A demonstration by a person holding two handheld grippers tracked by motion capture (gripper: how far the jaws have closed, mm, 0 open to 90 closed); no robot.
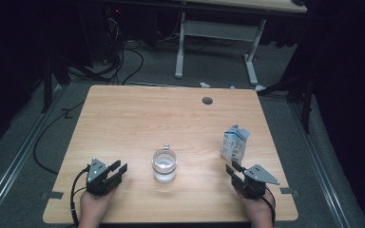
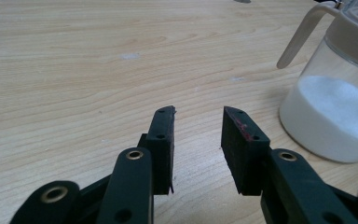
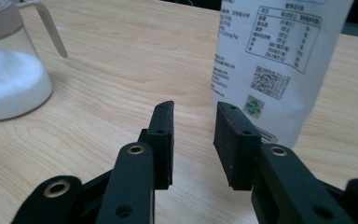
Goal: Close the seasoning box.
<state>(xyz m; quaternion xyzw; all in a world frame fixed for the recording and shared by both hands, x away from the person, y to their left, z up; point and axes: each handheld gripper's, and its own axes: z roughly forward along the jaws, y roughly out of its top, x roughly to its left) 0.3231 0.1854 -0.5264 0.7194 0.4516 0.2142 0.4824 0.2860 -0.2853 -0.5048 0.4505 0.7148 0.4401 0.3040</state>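
Fingers (image 2: 165, 135) of both grippers parted, empty; round clear glass jar (image 1: 164, 165), crinkled white pouch (image 1: 234, 143), woodgrain table (image 1: 138, 118).

a light wooden table (image 1: 138, 114) with a round dark hole (image 1: 207, 100) near its far edge. standing on it near the front middle is a clear jar (image 1: 164, 165) part full of white powder. to its right, well apart, a white pouch (image 1: 234, 143) with printed labels stands upright on the wood.
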